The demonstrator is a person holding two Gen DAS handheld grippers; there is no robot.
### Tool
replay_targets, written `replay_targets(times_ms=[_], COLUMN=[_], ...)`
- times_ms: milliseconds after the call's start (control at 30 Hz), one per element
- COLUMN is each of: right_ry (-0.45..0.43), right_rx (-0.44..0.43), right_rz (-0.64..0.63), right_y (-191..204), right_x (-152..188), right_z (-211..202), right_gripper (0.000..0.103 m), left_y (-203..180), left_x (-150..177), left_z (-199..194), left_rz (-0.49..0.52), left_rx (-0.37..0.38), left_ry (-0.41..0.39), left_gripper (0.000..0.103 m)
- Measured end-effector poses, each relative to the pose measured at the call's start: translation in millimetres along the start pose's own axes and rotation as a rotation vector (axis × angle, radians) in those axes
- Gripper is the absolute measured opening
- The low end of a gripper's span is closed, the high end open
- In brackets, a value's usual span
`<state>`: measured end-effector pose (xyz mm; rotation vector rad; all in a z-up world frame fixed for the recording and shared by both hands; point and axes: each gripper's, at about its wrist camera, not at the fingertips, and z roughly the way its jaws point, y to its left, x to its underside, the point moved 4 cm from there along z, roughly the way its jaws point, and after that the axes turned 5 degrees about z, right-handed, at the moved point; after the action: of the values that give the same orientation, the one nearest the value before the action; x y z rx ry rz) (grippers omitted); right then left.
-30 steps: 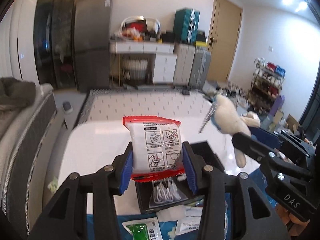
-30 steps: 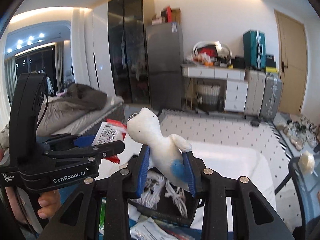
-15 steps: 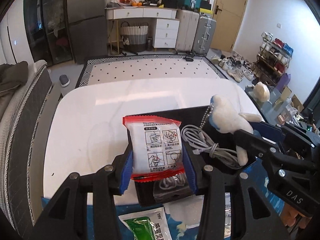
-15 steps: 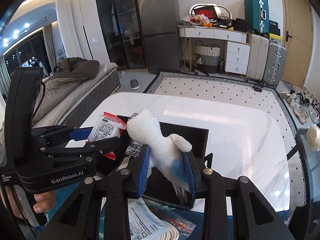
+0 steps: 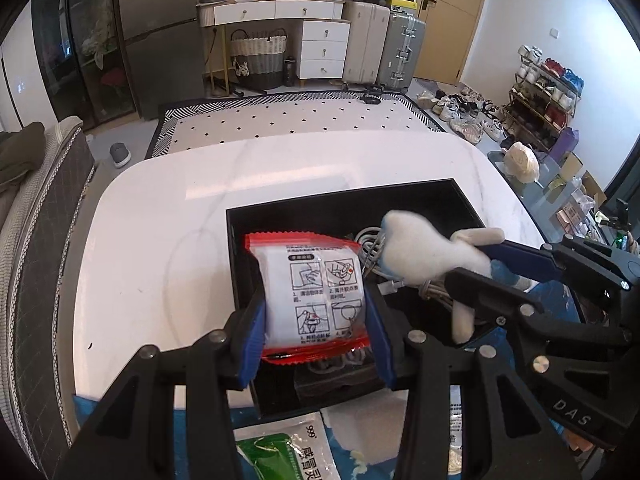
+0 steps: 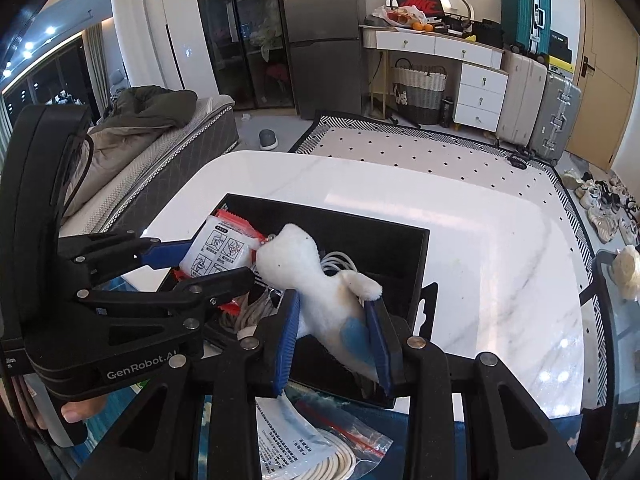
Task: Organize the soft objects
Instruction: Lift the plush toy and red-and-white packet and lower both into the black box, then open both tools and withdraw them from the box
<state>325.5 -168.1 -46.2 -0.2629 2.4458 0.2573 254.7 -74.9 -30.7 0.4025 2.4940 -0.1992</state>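
Note:
My left gripper (image 5: 316,312) is shut on a white packet with red ends (image 5: 316,300), held just above the near left part of a black open box (image 5: 340,200) on the white table. The same packet (image 6: 220,250) shows in the right wrist view, beside the plush's head. My right gripper (image 6: 332,320) is shut on a white plush toy with a blue patch (image 6: 308,276), also over the box. From the left wrist view the plush (image 5: 420,256) hangs at the right, clamped in the right gripper (image 5: 480,268). Coiled white cables (image 6: 336,260) lie inside the box.
The white marble table (image 5: 160,248) spreads to the left and behind the box. On a blue cloth at the near edge lie a green sachet (image 5: 280,452) and bagged cables and leaflets (image 6: 316,448). A grey sofa (image 6: 160,152) stands left; drawers and suitcases are far behind.
Both grippers came down and tilted toward the table with their loads. The packet and the plush, high above the box a second ago, now hang just over its opening.

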Motion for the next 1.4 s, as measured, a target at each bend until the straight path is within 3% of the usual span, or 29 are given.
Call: replay_targets(times_ms=[300, 767, 1267, 1400], right_ry=[0.055, 0.071, 0.083, 0.073], right_rx=[-0.020, -0.047, -0.054, -0.067], right_rz=[0.009, 0.027, 0.043, 0.043], right_y=[7, 5, 3, 6], right_x=[10, 13, 12, 11], right_z=[11, 15, 15, 7], right_gripper=[0.028, 0.028, 0.028, 0.028], left_y=[-2, -5, -2, -2], left_x=[-1, 2, 4, 5], left_z=[9, 12, 8, 0], left_rz=[0.009, 0.054, 0.042, 0.039], left_rx=[0.009, -0.039, -0.015, -0.003], left_ry=[0.041, 0.045, 0.040, 0.026], left_gripper=[0.044, 0.045, 0.047, 0.053])
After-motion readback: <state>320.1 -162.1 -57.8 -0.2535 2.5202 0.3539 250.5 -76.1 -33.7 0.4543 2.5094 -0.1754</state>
